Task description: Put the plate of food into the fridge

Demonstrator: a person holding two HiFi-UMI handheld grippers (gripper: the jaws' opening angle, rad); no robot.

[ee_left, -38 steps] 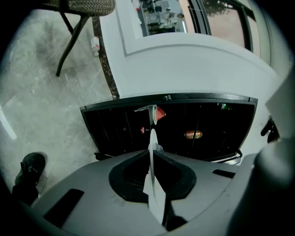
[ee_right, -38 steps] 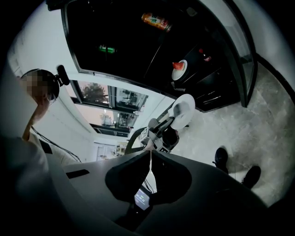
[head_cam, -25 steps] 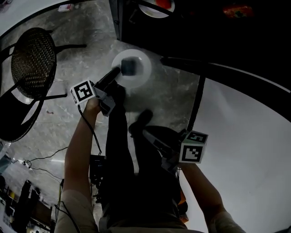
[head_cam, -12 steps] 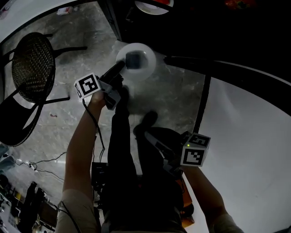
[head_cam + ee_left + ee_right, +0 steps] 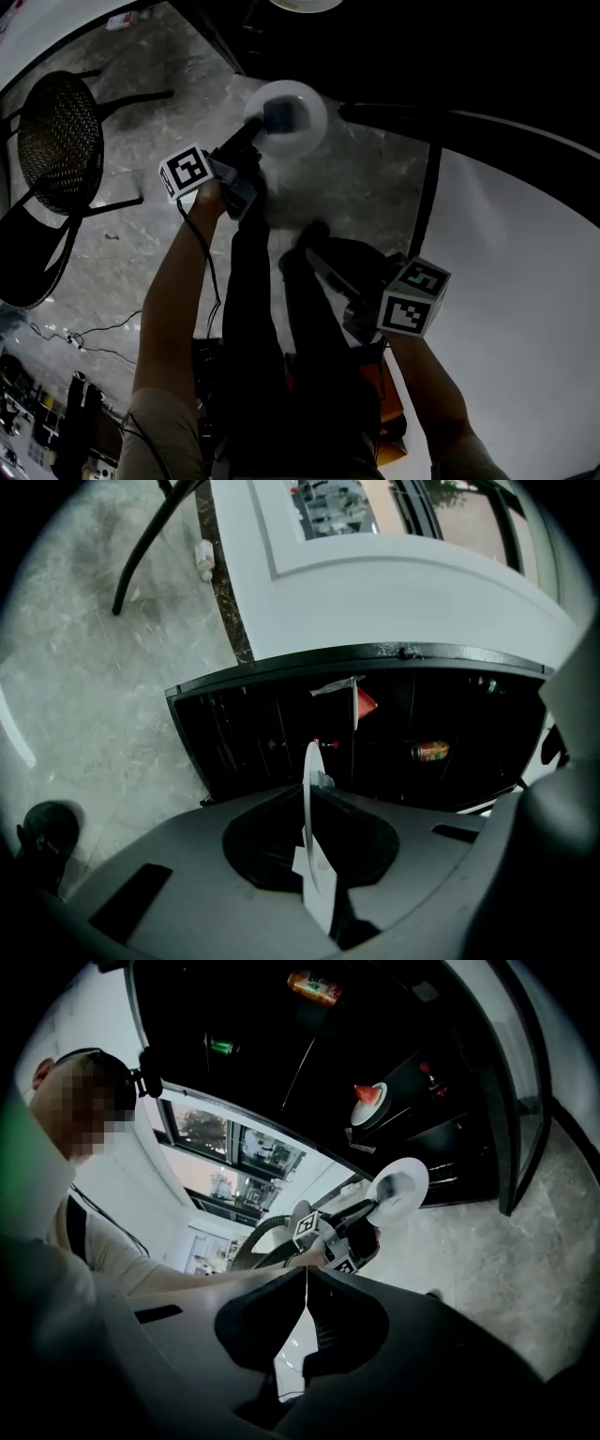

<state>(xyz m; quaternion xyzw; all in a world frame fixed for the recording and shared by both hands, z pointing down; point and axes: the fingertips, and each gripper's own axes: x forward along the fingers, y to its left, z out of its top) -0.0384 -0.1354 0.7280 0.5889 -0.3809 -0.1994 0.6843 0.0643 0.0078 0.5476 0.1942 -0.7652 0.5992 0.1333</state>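
In the head view a round white plate (image 5: 298, 131) carries a dark block of food (image 5: 278, 114) and hangs over the marble floor, just in front of the open fridge's dark interior (image 5: 422, 47). My left gripper (image 5: 251, 129) is shut on the plate's near rim. In the left gripper view the plate (image 5: 307, 766) shows edge-on between the jaws, facing the fridge shelves (image 5: 394, 742). My right gripper (image 5: 306, 251) is lower and to the right, shut with nothing in it. Its own view shows the plate (image 5: 403, 1188) and the left gripper (image 5: 367, 1211) ahead.
The fridge holds a plate of red food (image 5: 362, 702) and a can (image 5: 431, 752). Its open door (image 5: 427, 187) stands to the right, beside a white panel (image 5: 525, 281). A black mesh chair (image 5: 58, 131) is on the left. Cables (image 5: 84, 339) lie on the floor.
The left gripper has carried the plate up and right in the head view, closer to the fridge opening. The right gripper has shifted a little to the right.
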